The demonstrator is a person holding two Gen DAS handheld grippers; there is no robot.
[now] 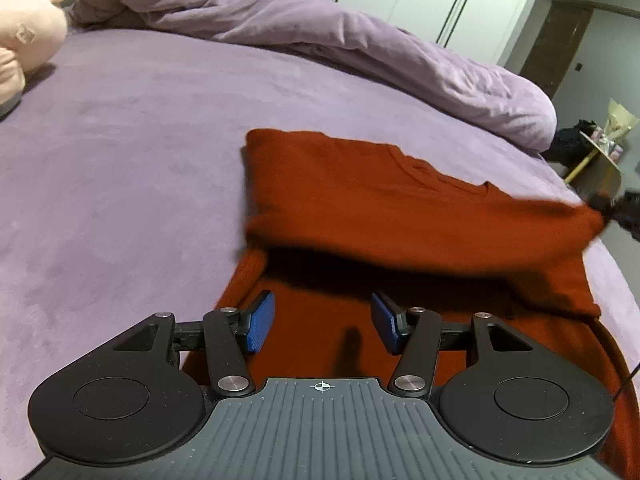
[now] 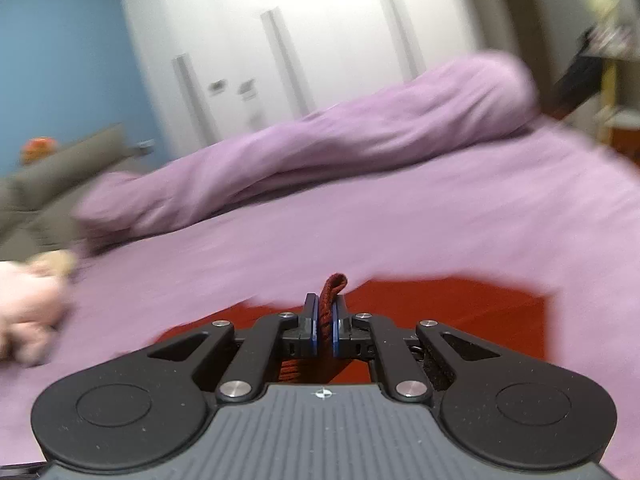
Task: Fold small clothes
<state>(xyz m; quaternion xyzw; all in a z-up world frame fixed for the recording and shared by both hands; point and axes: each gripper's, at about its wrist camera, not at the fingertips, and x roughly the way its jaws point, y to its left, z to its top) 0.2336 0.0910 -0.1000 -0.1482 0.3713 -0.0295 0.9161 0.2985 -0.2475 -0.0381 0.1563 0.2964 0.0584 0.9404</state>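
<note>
The rust-red knitted garment lies on the purple plush bedspread, one side already lifted and carried over the rest, so a fold is under way, probably not the last. Just ahead of the right gripper, its ribbed edge is pinched. The left gripper hovers over the near hem, jaws apart, empty.

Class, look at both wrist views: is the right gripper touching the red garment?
Touching. The right wrist view shows the right gripper with its blue pads closed on a ribbed fold of the red garment, which sticks up between them.
</note>
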